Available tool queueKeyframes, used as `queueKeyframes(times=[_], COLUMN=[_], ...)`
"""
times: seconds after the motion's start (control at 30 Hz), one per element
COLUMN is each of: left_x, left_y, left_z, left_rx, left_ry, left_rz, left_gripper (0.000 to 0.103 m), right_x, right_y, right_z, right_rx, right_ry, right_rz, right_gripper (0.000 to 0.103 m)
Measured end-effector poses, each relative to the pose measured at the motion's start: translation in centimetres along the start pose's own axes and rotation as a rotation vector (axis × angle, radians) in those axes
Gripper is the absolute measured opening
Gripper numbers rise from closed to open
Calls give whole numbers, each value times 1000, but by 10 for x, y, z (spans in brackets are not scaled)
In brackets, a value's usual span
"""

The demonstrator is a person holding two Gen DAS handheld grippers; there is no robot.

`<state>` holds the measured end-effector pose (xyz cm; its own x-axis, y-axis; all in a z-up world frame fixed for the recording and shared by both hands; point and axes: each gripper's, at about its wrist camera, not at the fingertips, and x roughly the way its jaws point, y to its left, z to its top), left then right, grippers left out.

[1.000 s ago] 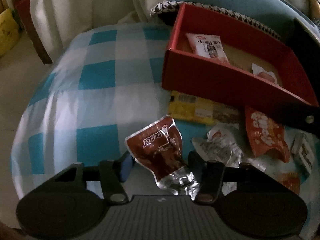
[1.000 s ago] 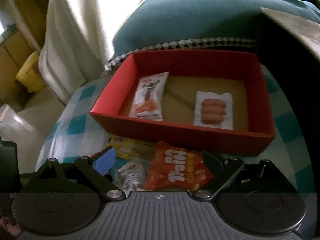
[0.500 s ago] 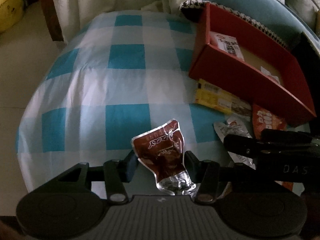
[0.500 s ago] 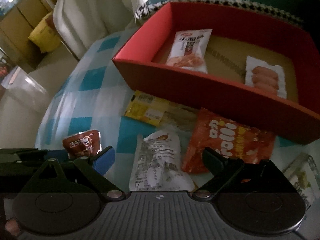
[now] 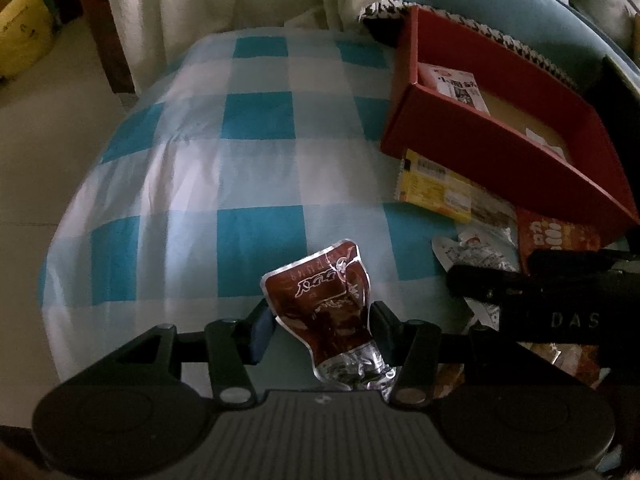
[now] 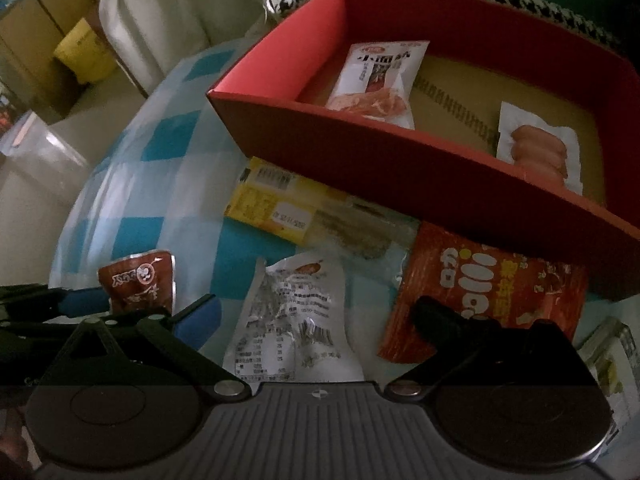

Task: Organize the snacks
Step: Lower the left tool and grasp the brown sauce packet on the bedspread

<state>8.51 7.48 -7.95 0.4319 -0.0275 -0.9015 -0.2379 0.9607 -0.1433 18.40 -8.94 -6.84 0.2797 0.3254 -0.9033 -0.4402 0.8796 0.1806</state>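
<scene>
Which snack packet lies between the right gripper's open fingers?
The crumpled white packet with black print, lying between the right gripper's fingers. The orange-red packet lies beside it, under one fingertip.

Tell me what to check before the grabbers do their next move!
1. Left gripper holding the brown packet: ok; fingers touch both sides, though its jaws have just been opening.
2. Right gripper open: ok; its jaws have just been opening, nothing pinched.
3. White packet lined up between the right fingers: ok.
4. Room in the red box: ok; bare floor shows.
5. Right gripper clear of the orange packet: cannot tell; one finger overlaps it.
</scene>
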Motion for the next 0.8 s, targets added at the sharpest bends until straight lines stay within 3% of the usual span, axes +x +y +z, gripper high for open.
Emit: queueKeyframes(times=[0.03, 0.07, 0.13, 0.2, 0.3, 0.4, 0.63, 0.7, 0.77, 0.8], left_x=[2, 9, 13, 15, 14, 10, -2, -3, -4, -4], left_y=[-4, -9, -24, -29, -26, -20, -14, -10, -8, -6], left_z=[-1, -3, -12, -18, -16, -15, -14, -10, -6, -4], left_rx=[26, 40, 118, 139, 111, 83, 90, 72, 73, 68], left_ry=[13, 74, 66, 48, 53, 43, 9, -5, -22, -19], left_rz=[-23, -25, 60, 100, 84, 67, 99, 103, 108, 94], left_gripper=[84, 100, 99, 100, 98, 96, 69, 61, 42, 42], right_x=[-1, -1, 4, 13, 10, 5, -11, -14, -16, -18], right_y=[-1, -2, 6, 29, 26, 23, 22, 15, 11, 10], right_z=[-4, -9, -14, -14, -12, -10, -18, -19, -19, -19], right_rx=[3, 22, -15, -179, -146, -176, -185, -162, -141, -132], right_ry=[-39, -94, -137, -76, -56, -46, -30, -29, -31, -33], right_rz=[-1, -9, -59, -172, -147, -157, -131, -110, -102, -96], right_gripper=[103, 103, 103, 103, 102, 92, 73, 70, 69, 69])
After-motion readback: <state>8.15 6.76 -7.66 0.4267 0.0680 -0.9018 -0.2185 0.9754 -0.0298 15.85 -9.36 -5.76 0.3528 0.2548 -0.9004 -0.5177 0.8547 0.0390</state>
